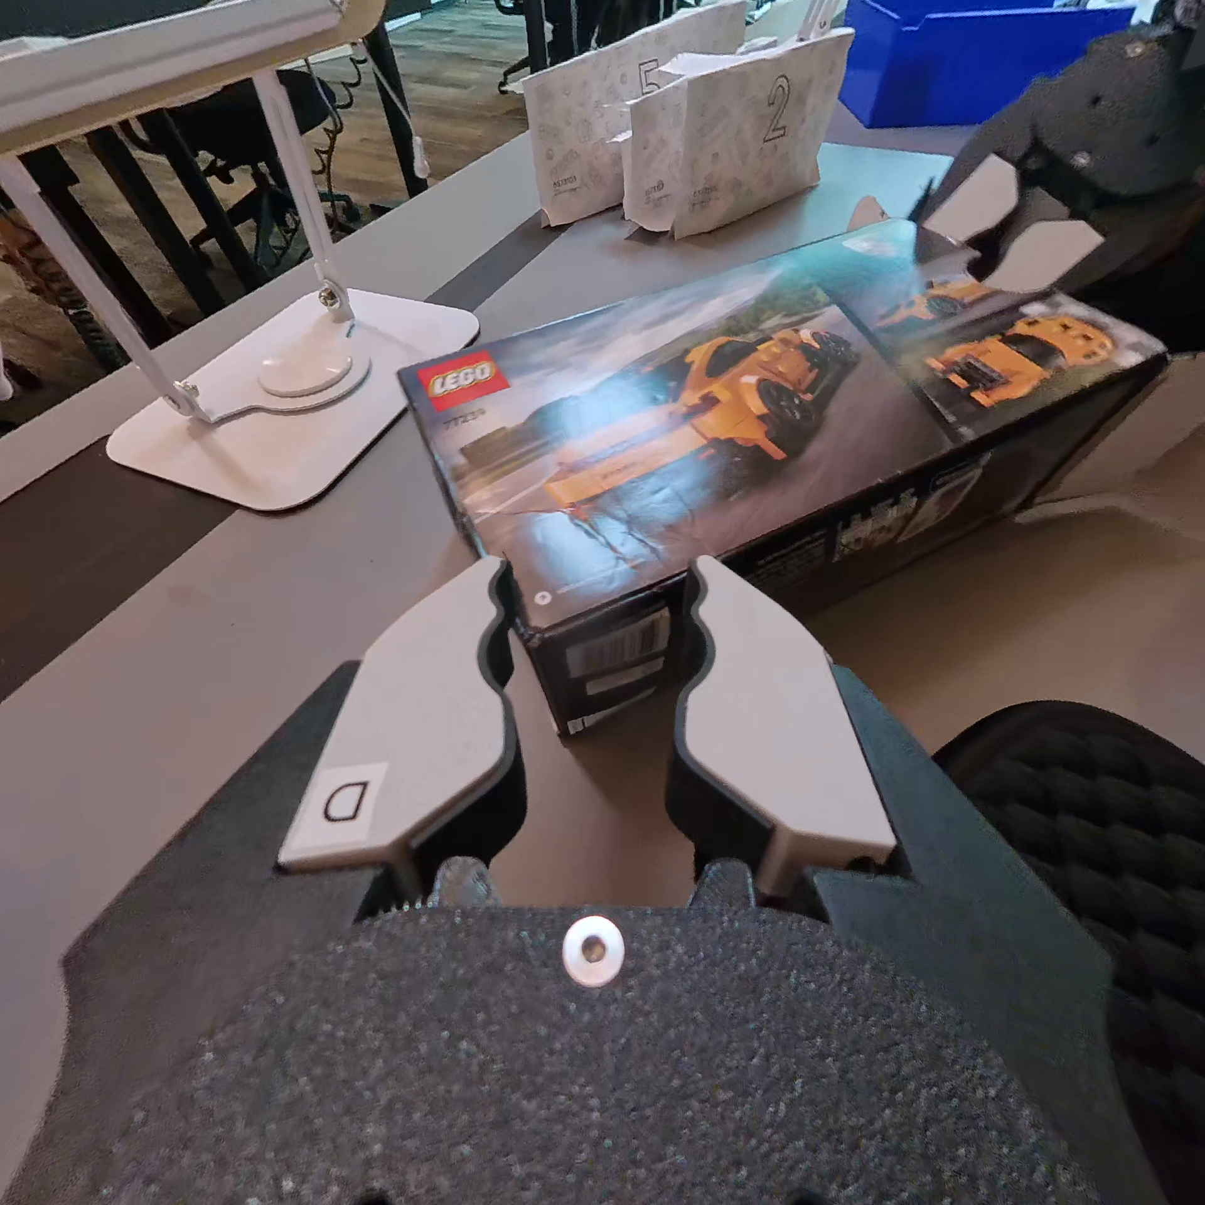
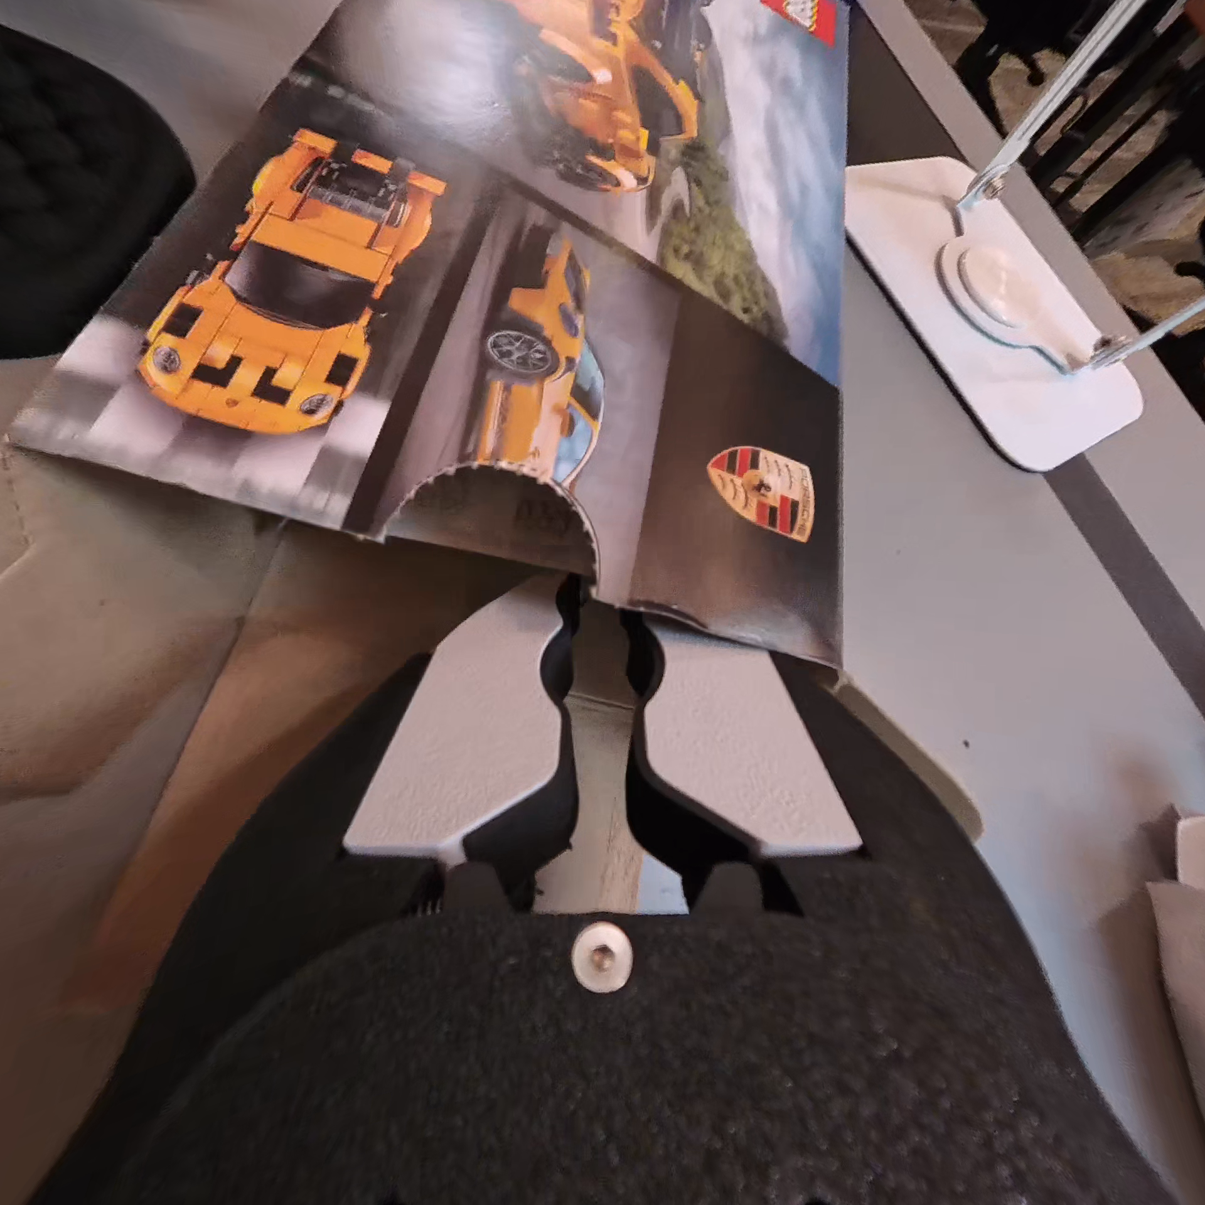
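Closest in, the left tongs (image 1: pixel 596 580) stand spread wide at the near end of a long toy-brick box (image 1: pixel 684 443), one finger on each side of the corner that bears a barcode. The left finger seems to touch the box's end face, while the right finger looks just clear of its long side. The box lies flat on the grey counter (image 1: pixel 195 619), its glossy top printed with an orange sports car, and a black mesh chair seat (image 1: pixel 1095 815) pokes in at the counter's edge to the right.

At the far end of the box, the right tongs (image 2: pixel 596 603) sit narrowed to a slim gap, tips tucked under the raised end flap (image 2: pixel 717 456), which has a half-round thumb notch cut into its edge. Whether they actually pinch the cardboard, I cannot tell. From the left wrist view the same right tongs (image 1: pixel 978 222) show at the box's far corner, blurred.

Left of the box rests the flat white base of a desk lamp (image 1: pixel 293 398), its thin arms rising away. Beyond, several white paper bags (image 1: pixel 691 124) stand upright together near the counter's back edge, with a blue plastic bin (image 1: pixel 965 59) behind them.
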